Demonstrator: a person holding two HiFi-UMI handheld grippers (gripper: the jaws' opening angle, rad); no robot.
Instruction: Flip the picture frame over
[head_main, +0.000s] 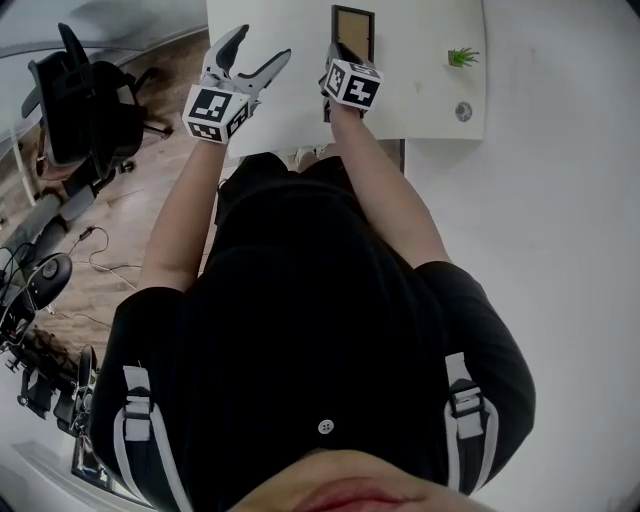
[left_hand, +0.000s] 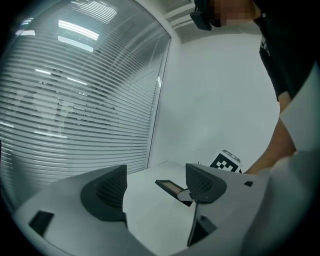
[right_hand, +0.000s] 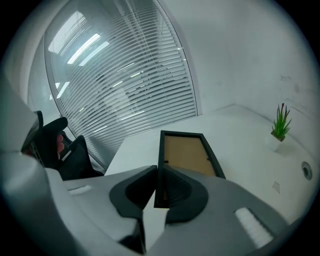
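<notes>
One near corner of the picture frame is being pinched by the right tongs, which are pressing on its black border while its brown panel is facing up and stretching away over the white worktop. The left tongs are hovering spread and empty just to the left, and a small potted plant is sitting well apart on the right.
</notes>
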